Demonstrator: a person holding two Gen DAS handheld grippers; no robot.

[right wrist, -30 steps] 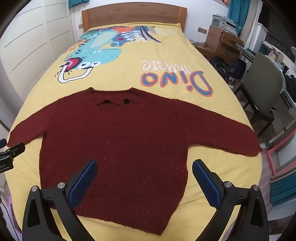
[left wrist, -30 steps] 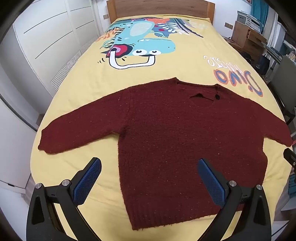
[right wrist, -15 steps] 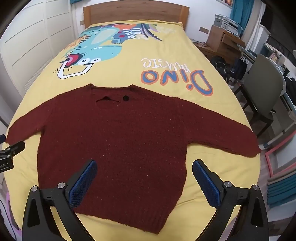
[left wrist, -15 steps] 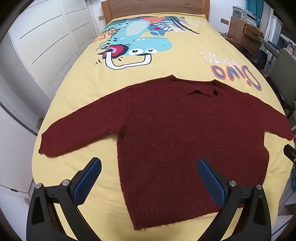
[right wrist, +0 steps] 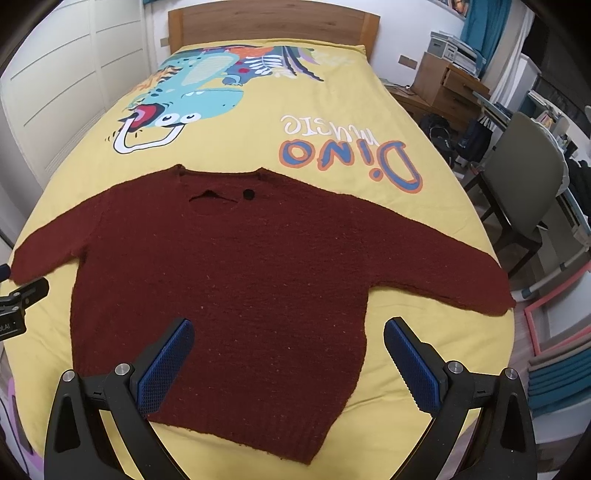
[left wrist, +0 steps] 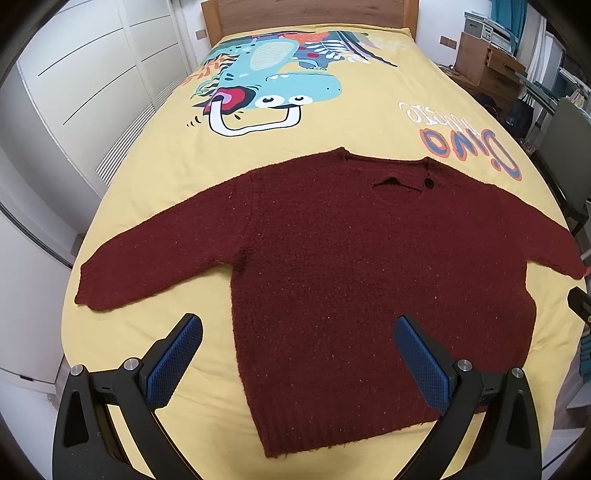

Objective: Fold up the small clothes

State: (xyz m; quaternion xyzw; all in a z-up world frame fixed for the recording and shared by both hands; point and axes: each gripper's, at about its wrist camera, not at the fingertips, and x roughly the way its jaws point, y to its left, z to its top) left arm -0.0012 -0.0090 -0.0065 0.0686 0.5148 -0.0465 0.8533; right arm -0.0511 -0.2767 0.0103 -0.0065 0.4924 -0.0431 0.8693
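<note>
A small dark red knitted sweater (left wrist: 354, 266) (right wrist: 229, 266) lies flat on the yellow bedspread, both sleeves spread out sideways and the neck pointing toward the headboard. My left gripper (left wrist: 295, 358) hovers open above the hem's left part, with nothing between its blue pads. Above the hem's right part my right gripper (right wrist: 286, 360) also stands open and holds nothing. The left sleeve cuff (left wrist: 92, 288) lies near the bed's left edge, the right cuff (right wrist: 495, 299) near the right edge. Each gripper's tip shows at the edge of the other's view.
The yellow dinosaur bedspread (left wrist: 295, 122) covers the bed up to a wooden headboard (right wrist: 273, 26). White wardrobe doors (left wrist: 74, 92) stand to the left. To the right are a grey chair (right wrist: 524, 177), a wooden drawer unit (right wrist: 450, 88) and bags on the floor.
Both views have shifted slightly, so the sweater sits a little lower in frame. The sweater itself has not moved and both grippers stay open.
</note>
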